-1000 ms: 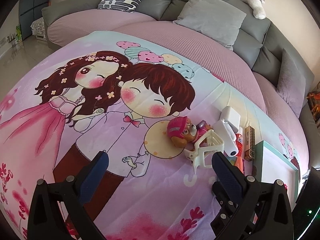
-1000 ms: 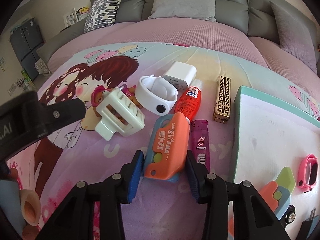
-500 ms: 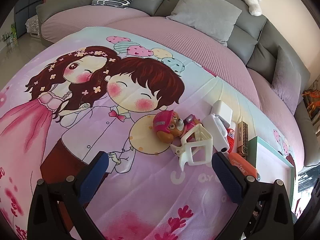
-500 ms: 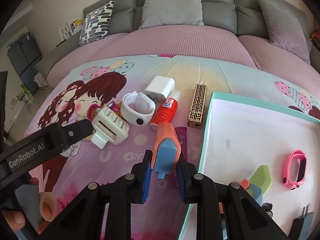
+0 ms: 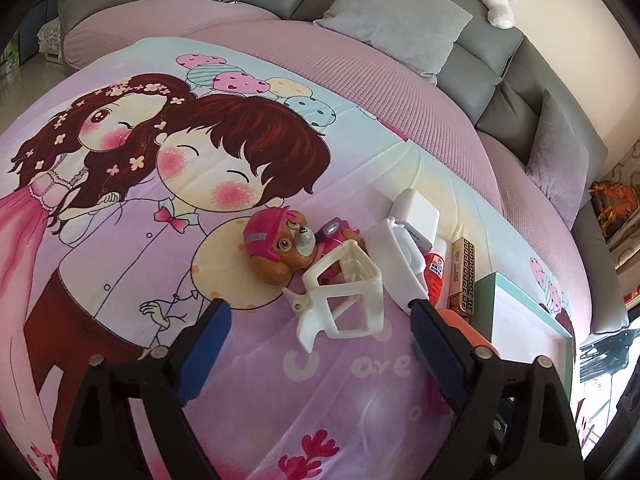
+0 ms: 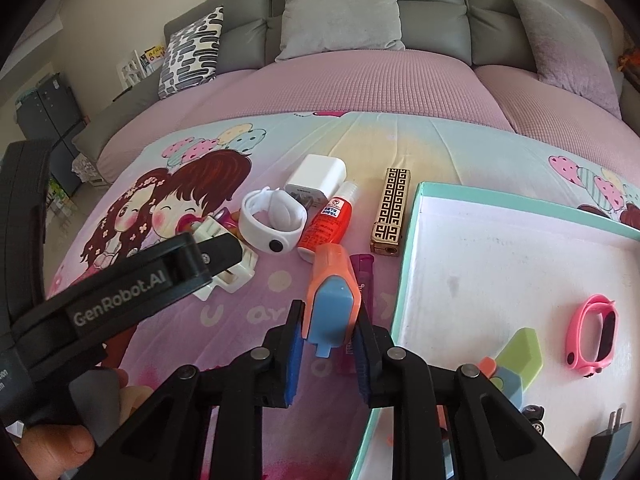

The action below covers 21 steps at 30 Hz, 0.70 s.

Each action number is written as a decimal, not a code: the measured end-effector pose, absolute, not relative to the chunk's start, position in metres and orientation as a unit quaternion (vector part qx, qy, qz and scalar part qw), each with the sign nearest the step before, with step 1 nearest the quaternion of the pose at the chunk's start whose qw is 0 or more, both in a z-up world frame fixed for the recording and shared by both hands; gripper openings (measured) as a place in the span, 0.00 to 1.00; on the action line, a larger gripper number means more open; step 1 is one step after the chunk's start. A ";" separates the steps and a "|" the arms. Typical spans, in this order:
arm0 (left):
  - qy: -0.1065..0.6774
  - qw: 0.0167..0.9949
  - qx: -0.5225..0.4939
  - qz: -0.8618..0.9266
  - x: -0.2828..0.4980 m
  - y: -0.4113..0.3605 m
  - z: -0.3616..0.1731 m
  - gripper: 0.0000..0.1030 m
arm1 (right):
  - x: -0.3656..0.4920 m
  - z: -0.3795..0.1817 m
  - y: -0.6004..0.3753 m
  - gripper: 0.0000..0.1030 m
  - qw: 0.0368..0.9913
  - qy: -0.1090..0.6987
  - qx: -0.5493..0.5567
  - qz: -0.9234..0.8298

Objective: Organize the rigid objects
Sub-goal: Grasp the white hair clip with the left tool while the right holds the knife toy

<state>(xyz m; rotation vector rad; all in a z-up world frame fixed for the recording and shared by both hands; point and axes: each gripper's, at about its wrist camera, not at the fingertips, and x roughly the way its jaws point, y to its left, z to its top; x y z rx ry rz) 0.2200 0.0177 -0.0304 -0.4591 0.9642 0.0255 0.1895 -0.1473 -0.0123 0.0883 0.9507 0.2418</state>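
Two grippers, one loaded. Our right gripper [image 6: 329, 346] is pinching the orange-and-blue utility knife [image 6: 331, 300] across its near end, blue pads pressed on both flanks, knife apparently lifted off the cartoon bedsheet [image 6: 160, 264]. Its long axis runs straight away from us along the fingers, orange tip pointing far.

Key relation: the teal-rimmed white tray [image 6: 404, 280] lies just right of the held knife, its left wall running near-to-far, roughly parallel to the knife. So we judge the coming move to be a short sideways carry to the right, over the rim, then a release. The right side is the nearer one; the tray sits at the far right edge of the left wrist view. Already in the tray: pink wristband [image 6: 592, 336], a green-and-blue piece [image 6: 520, 354] and a black plug [image 6: 608, 440].

Still on the sheet, left of the tray: gold patterned lighter [image 6: 390, 212], red glue bottle [image 6: 326, 224], white charger [image 6: 318, 176], white watch band [image 6: 272, 222], and a purple lighter [image 6: 362, 272] partly behind the knife.

Our left gripper [image 5: 320, 352] is spread wide and empty, hovering low, fingers pointing far. The cream hair claw clip [image 5: 344, 300] lies between and just beyond its tips, and the pink pup toy [image 5: 276, 244] touches the clip's far side.

Risk, as we judge it: the knife catching the tray wall if carried too low.
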 end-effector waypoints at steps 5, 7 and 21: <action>0.461 0.855 -0.238 0.001 0.223 0.019 -0.037 0.51 | 0.190 -0.012 -0.150 0.23 0.881 0.456 0.046 0.116; 0.459 0.853 -0.249 -0.003 0.222 0.020 -0.039 0.49 | 0.189 -0.012 -0.150 0.23 0.881 0.456 0.048 0.117; 0.413 0.877 -0.246 -0.010 0.204 0.025 -0.008 0.49 | 0.183 0.005 -0.159 0.22 0.892 0.429 0.069 0.123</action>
